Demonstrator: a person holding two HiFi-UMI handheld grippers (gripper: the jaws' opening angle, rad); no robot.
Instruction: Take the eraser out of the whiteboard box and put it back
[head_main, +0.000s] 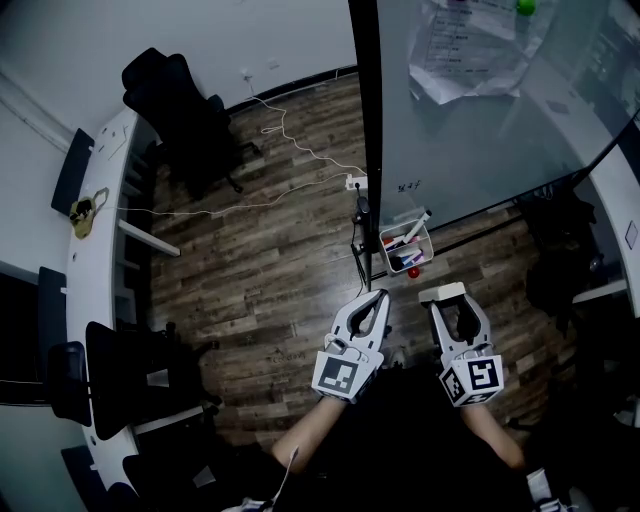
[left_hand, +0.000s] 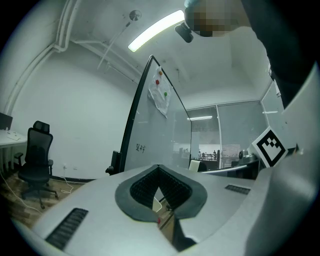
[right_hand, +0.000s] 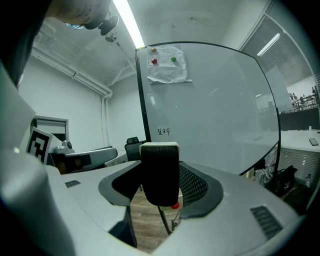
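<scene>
The eraser (head_main: 440, 293), a black felt block with a white back, stands upright between the pads of my right gripper (head_main: 449, 301), which is shut on it. In the right gripper view the eraser (right_hand: 160, 160) fills the middle of that gripper (right_hand: 160, 176). The whiteboard box (head_main: 407, 247), a small white tray with markers and a red thing in it, hangs at the whiteboard's (head_main: 480, 110) lower left corner, just ahead of both grippers. My left gripper (head_main: 379, 296) is shut with nothing in it; its tips (left_hand: 159, 170) meet.
A black office chair (head_main: 180, 110) stands at the back left by a long white desk (head_main: 90, 250). A white cable runs over the wood floor to a power strip (head_main: 355, 182). Papers (head_main: 465, 45) hang on the whiteboard.
</scene>
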